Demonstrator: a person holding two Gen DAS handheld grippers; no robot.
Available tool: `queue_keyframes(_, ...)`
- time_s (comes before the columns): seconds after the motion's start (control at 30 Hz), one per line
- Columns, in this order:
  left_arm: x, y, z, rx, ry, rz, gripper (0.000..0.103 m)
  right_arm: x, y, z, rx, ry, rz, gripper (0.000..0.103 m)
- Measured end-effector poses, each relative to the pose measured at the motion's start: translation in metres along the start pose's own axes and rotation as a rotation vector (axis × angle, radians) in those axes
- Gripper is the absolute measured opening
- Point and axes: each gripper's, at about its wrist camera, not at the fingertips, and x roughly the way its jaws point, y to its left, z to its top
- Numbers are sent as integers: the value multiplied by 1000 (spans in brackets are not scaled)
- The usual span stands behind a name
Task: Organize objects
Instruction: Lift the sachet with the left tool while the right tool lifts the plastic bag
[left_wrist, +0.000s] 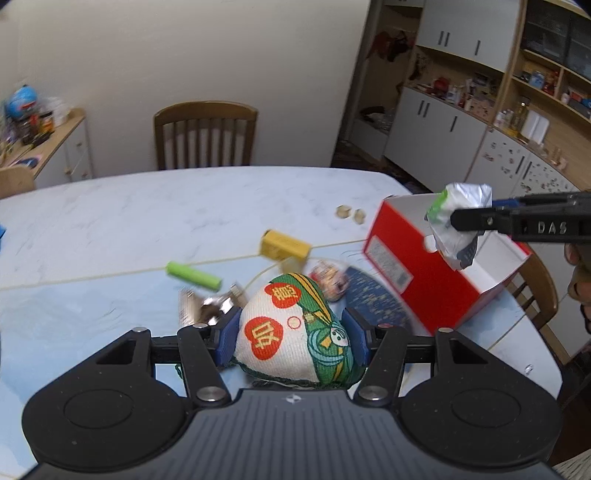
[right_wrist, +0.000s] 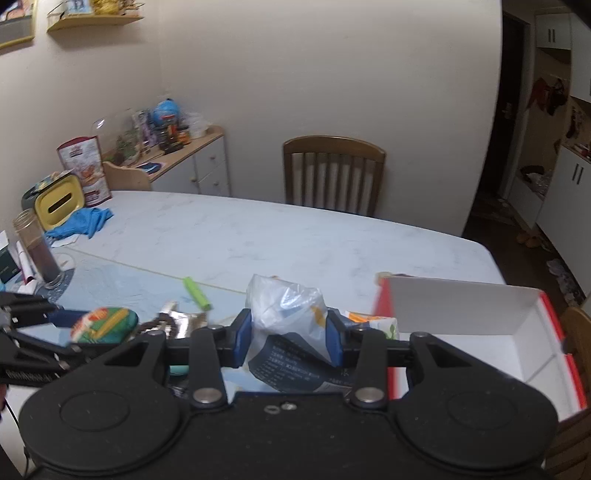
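My left gripper (left_wrist: 291, 334) is shut on a round cloth pouch (left_wrist: 295, 332) with red and green print, held above the table; the pouch also shows in the right wrist view (right_wrist: 105, 325). My right gripper (right_wrist: 288, 338) is shut on a crumpled plastic snack bag (right_wrist: 286, 332), held just left of the open red box (right_wrist: 480, 332). In the left wrist view the bag (left_wrist: 456, 225) hangs over the red box (left_wrist: 406, 266) rim. A green tube (left_wrist: 194, 275), a yellow box (left_wrist: 284, 245) and a silver wrapper (left_wrist: 212, 308) lie on the table.
A round blue mat (left_wrist: 373, 299) and a small printed packet (left_wrist: 328, 282) lie beside the red box. Two small nuts (left_wrist: 349, 213) sit further back. A wooden chair (left_wrist: 205, 134) stands behind the table. A glass jar (right_wrist: 37, 254), a blue cloth (right_wrist: 83, 223) and a yellow container (right_wrist: 59, 201) are at the left.
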Motion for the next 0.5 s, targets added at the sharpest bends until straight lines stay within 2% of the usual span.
queue_keyframes(0.3, 18, -67, 40, 52, 2, -5, 58, -15, -73, -14, 29, -11, -7, 39)
queue_keyframes(0.5, 45, -122, 65, 94, 0, -26, 58, -19, -126, -24, 34, -2, -9, 39)
